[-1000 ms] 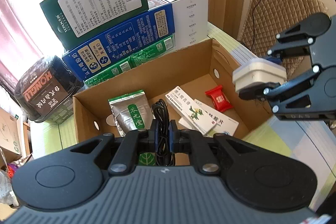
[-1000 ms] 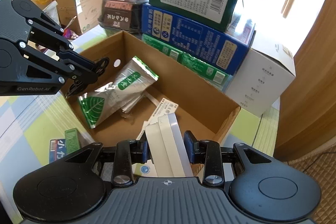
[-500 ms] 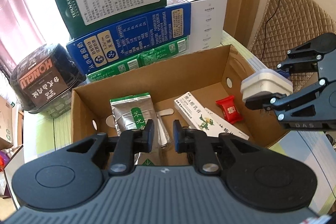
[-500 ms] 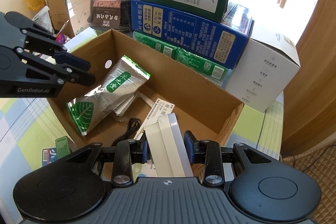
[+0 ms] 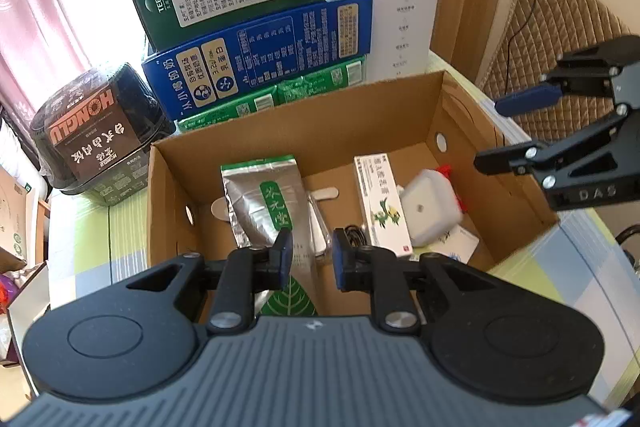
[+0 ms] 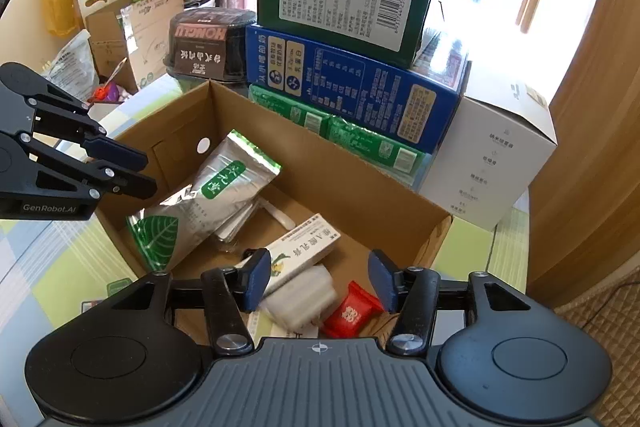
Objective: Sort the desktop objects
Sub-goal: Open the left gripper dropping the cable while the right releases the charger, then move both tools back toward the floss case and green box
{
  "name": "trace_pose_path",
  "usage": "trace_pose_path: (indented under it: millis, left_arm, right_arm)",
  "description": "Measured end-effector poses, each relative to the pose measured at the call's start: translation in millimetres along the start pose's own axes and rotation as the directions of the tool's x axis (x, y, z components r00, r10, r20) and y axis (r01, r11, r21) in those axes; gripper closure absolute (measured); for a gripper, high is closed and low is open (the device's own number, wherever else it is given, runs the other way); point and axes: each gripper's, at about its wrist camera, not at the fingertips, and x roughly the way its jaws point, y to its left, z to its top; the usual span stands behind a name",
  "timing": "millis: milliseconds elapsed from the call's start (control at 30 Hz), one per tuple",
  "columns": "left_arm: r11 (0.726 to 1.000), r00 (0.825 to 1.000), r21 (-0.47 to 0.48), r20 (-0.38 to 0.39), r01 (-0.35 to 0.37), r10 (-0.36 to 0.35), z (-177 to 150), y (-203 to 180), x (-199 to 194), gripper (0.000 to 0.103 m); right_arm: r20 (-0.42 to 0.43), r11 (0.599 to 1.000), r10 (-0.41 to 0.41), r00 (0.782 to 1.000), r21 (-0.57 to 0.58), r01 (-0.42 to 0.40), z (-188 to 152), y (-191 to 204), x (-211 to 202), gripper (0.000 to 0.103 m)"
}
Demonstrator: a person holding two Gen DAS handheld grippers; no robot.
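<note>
Several stacked cartons (image 5: 260,67) stood at the far side of the surface (image 5: 528,275), behind an open cardboard box (image 5: 460,131) that took up the middle. Inside the box, a silver tea pouch (image 5: 256,203) lay at the left, a long white medicine carton (image 5: 382,203) right of it, and the white plastic case (image 5: 430,207) rested at the right, touching that carton and partly covering a red candy (image 6: 352,313). A black cable (image 5: 354,233) showed near the box's near wall. The right claw (image 6: 318,279) hung over the case, its jaws just opened, well apart and empty. The left claw (image 5: 308,259) hung over the pouch, jaws slightly apart, gripping nothing.
</note>
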Motion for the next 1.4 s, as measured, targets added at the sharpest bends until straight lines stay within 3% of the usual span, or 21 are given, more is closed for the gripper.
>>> trace_pose_path:
  millis: [400,467,700,800,867,1067,1233,1400]
  left_arm:
    - [1.0,1.0,0.003,0.002,-0.009,0.009,-17,-5,-30,0.079]
    - [1.0,1.0,-0.006,0.006,-0.002,0.002,-24,-6,-38,0.073]
    - [1.0,1.0,-0.016,0.002,-0.014,0.014,-51,-11,-64,0.06]
    - [1.0,1.0,-0.021,0.003,-0.014,0.014,-63,-15,-76,0.049]
    - [1.0,1.0,-0.021,0.005,-0.018,0.019,-73,-18,-85,0.036]
    - [0.999,1.0,-0.038,0.006,-0.015,0.016,-103,-32,-104,0.018]
    - [0.998,1.0,-0.052,0.004,-0.017,0.017,-126,-42,-117,0.008]
    - [0.999,1.0,-0.042,-0.009,-0.025,0.025,-148,-50,-127,0.006]
  right_arm:
    - [0.005,1.0,-0.001,1.0,-0.029,0.001,-11,19,-28,0.032]
    - [0.011,0.999,0.002,1.0,-0.041,-0.001,-14,25,-37,0.023]
    - [0.022,0.999,0.025,0.999,-0.049,-0.024,-27,42,-64,0.016]
    - [0.025,0.998,0.033,0.999,-0.05,-0.032,-36,51,-76,0.011]
    - [0.024,0.998,0.039,0.999,-0.046,-0.038,-42,57,-83,0.007]
    - [0.043,0.999,0.049,0.998,-0.025,-0.048,-57,70,-105,0.002]
    - [0.039,0.998,0.056,0.998,-0.032,-0.055,-70,86,-120,0.002]
    - [0.029,0.997,0.073,0.997,-0.025,-0.073,-88,98,-132,0.002]
